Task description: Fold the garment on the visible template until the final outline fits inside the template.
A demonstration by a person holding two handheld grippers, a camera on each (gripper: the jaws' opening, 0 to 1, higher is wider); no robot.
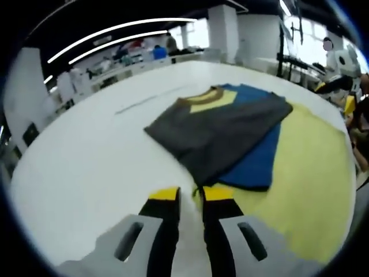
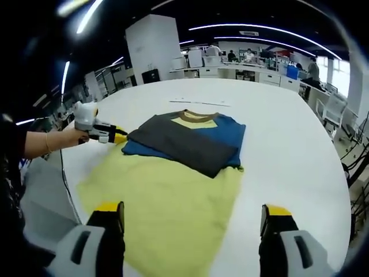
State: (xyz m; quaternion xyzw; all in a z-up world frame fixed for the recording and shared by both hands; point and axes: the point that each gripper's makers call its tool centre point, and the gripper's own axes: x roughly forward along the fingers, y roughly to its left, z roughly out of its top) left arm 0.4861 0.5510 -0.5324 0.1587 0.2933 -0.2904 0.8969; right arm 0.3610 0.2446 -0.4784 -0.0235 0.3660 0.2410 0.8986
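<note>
A: Where does the dark grey and blue short-sleeved garment with a tan collar (image 2: 187,141) lie?

B: In the right gripper view it sits toward 12 o'clock from centre, flat on the pale yellow sheet-like template (image 2: 167,213), which spreads down to 6 o'clock over the large white table (image 2: 288,150). A dark grey panel lies folded across the blue body; the collar points to 12 o'clock.

A: And in the left gripper view?

B: The garment (image 1: 228,135) lies just above centre, with the template (image 1: 311,184) running out to 4 o'clock and the table (image 1: 86,173) filling 9 o'clock.

A: State of the left gripper (image 1: 190,193)?

B: Its yellow-tipped black jaws stand close together with a narrow gap, nothing visibly held between them. The tips are just beside the near blue edge of the garment. In the right gripper view this gripper (image 2: 118,137), held in a person's hand (image 2: 69,137), meets the garment's edge at 9 o'clock; contact cannot be told.

A: The right gripper (image 2: 193,210)?

B: Jaws wide apart, empty, above the template at 6 o'clock.
</note>
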